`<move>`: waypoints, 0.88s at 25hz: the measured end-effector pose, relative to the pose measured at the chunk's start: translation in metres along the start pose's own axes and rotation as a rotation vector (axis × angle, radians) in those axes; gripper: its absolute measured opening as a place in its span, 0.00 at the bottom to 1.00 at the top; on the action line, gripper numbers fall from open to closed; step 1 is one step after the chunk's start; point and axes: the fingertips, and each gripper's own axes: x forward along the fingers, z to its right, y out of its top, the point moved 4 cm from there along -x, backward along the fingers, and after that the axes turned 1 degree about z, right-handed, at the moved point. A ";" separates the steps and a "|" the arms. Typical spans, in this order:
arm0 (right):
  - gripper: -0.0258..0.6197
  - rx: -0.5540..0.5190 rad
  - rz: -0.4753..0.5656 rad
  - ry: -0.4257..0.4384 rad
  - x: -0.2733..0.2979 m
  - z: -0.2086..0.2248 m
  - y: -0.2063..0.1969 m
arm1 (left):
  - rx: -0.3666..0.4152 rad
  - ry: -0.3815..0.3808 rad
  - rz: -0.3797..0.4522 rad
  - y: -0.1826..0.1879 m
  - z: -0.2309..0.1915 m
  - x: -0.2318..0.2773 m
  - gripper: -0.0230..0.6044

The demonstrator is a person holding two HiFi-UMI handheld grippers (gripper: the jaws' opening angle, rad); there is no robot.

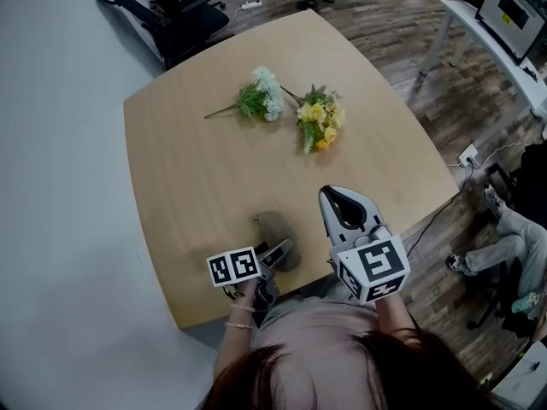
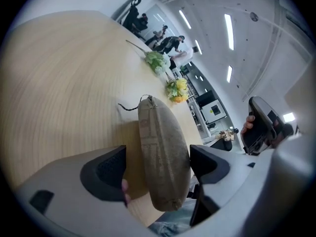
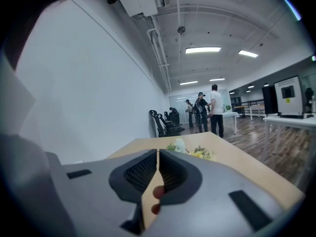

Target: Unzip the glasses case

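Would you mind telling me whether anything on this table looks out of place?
Nothing spilled or damaged. The white flower bunch and yellow flower bunch lie loose on the table; the open left gripper straddles the glasses case.

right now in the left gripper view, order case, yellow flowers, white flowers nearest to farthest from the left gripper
1. Case, right between the open jaws.
2. Yellow flowers, beyond the case, slightly right.
3. White flowers, farthest, behind and left of the yellow ones.
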 end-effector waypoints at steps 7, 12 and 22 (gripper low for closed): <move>0.07 0.013 0.000 -0.032 -0.004 0.008 -0.003 | 0.063 0.000 -0.119 -0.003 0.016 0.018 0.66; 0.07 0.016 0.004 -0.049 -0.006 0.012 -0.005 | 0.093 0.007 -0.186 -0.010 0.025 0.030 0.65; 0.07 0.025 0.014 -0.078 -0.011 0.016 -0.004 | 0.170 -0.007 -0.227 -0.013 0.036 0.037 0.53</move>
